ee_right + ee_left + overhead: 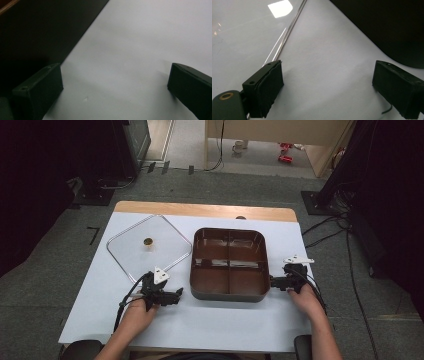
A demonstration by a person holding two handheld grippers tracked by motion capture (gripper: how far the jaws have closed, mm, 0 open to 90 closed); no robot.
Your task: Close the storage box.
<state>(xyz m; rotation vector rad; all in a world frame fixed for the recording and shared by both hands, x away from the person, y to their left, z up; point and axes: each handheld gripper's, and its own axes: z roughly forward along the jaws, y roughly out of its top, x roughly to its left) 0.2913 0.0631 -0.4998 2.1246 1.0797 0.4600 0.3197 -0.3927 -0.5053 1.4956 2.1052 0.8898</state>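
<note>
A dark brown tray with several compartments sits in the middle of the white table. Left of it lies a clear square lid with a small round knob. My left gripper rests on the table just left of the tray's near corner, jaws wide apart with bare table between them. Its own view shows the lid's metal rim ahead on the left and the tray's dark wall on the right. My right gripper lies at the tray's right wall, open and holding nothing.
The white table has bare room along the near edge and right of the tray. A wooden strip runs along the far edge. Black stands and cables are on the floor around the table.
</note>
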